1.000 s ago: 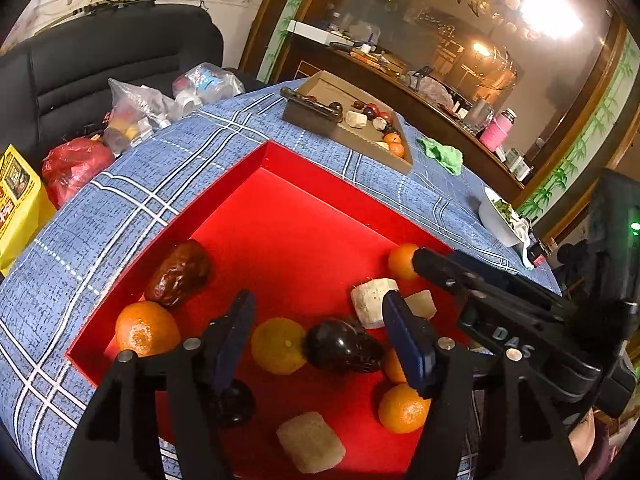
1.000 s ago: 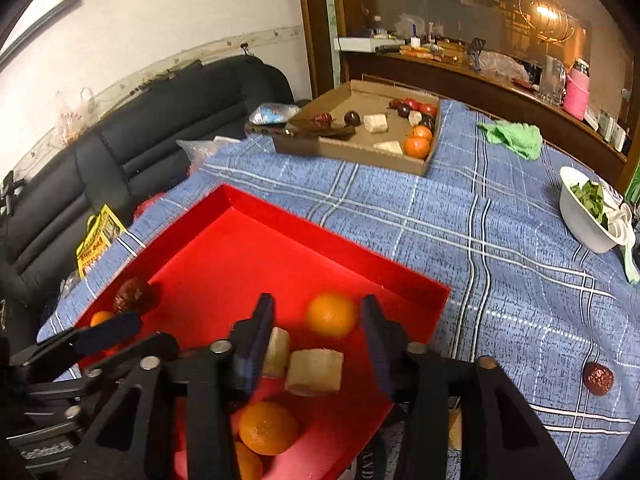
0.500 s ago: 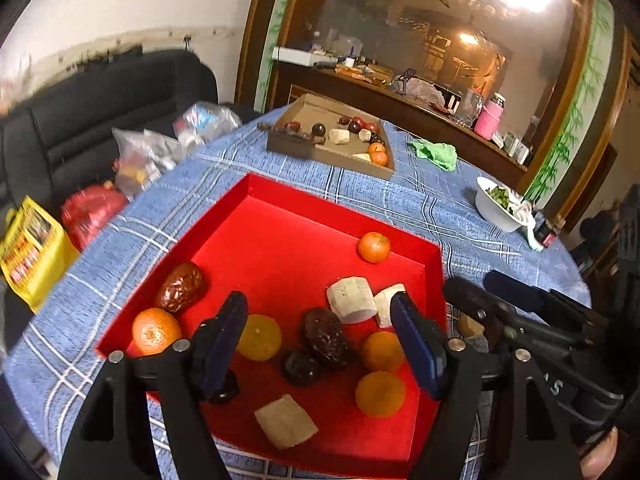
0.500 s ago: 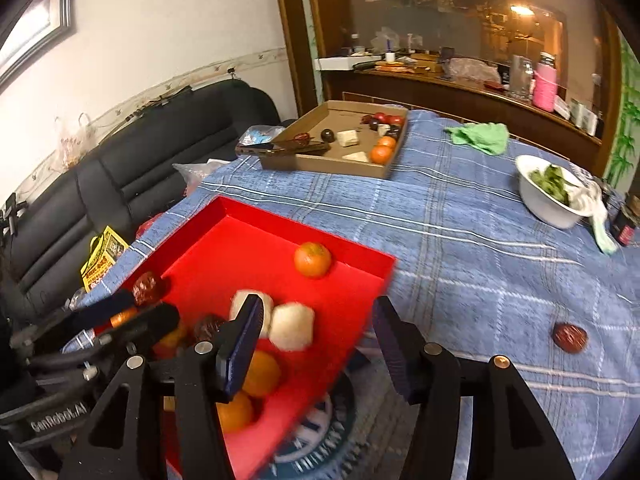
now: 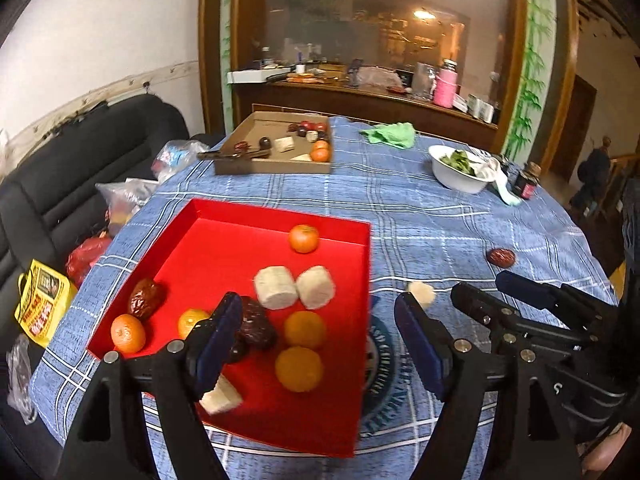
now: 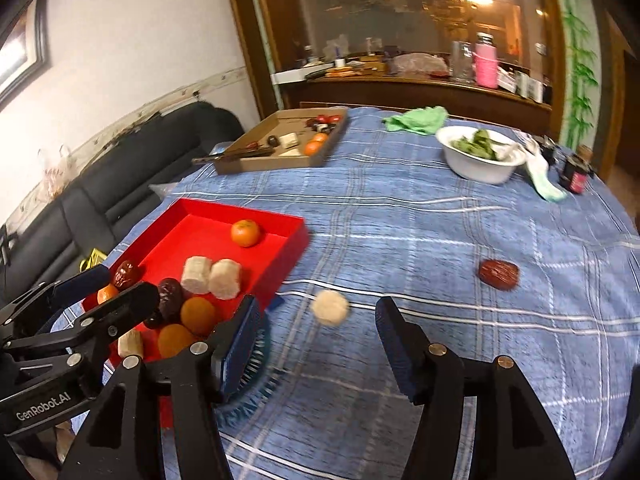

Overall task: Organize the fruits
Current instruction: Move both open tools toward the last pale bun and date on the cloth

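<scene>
A red tray (image 5: 224, 240) (image 6: 192, 228) on the blue plaid tablecloth holds several oranges (image 5: 304, 239), dark dates (image 5: 146, 298) and pale round pieces (image 5: 276, 287). A pale round piece (image 6: 330, 307) (image 5: 421, 292) lies on the cloth right of the tray. A red date (image 6: 499, 274) (image 5: 501, 257) lies further right. My left gripper (image 5: 320, 344) is open and empty above the tray's near right part. My right gripper (image 6: 316, 342) is open and empty, just before the loose pale piece.
A cardboard box (image 5: 276, 164) with more fruit stands at the back. A white bowl of greens (image 6: 478, 154), a green cloth (image 6: 416, 120) and a small dark bottle (image 6: 576, 172) are at the far right. A black sofa (image 5: 60, 184) is on the left.
Both grippers have pulled back and up from the tray, and the views have swung right. The loose pale piece and the red date on the cloth have come into view.
</scene>
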### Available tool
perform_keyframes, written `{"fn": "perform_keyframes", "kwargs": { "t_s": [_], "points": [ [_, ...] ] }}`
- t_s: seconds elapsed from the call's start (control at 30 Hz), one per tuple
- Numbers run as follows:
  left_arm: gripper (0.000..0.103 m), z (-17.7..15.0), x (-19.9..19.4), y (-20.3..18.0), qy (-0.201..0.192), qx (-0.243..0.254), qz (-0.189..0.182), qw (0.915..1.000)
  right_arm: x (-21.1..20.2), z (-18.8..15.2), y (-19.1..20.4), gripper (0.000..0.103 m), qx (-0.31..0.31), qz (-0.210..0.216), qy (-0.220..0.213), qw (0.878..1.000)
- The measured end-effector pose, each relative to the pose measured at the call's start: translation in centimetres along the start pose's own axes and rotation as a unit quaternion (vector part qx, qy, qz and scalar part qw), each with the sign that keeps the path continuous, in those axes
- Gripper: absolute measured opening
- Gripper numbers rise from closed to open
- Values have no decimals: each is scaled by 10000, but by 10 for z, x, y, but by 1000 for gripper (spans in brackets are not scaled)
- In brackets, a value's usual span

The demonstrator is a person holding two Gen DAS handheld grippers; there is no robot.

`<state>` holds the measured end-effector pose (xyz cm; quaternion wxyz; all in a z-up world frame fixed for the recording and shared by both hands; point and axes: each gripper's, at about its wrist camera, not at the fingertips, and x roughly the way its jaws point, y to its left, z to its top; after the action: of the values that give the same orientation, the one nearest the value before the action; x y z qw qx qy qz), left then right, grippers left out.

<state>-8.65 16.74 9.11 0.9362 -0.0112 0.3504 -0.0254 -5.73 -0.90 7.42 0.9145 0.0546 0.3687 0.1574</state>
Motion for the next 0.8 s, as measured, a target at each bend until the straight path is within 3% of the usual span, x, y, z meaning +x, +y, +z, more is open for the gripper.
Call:
{"fn": "perform_keyframes", "kwargs": {
  "t_s": [0.33,0.47,0.6,0.8],
  "points": [
    [80,-1,6,-16,183,-19,-177,9997,-10,-14,-42,66,413,-104,20,9991],
    [80,4,6,5,122,-504,-214,9984,-9,-17,-50,66,455,-135,84,9988],
    [80,7,3,49,-1,-1256,-49,9921,-3,-17,-51,66,429,-106,191,9988],
    [80,2,11,67,43,-1476,-47,9890,29,-12,-33,66,233,-41,457,9987]
  ]
}}
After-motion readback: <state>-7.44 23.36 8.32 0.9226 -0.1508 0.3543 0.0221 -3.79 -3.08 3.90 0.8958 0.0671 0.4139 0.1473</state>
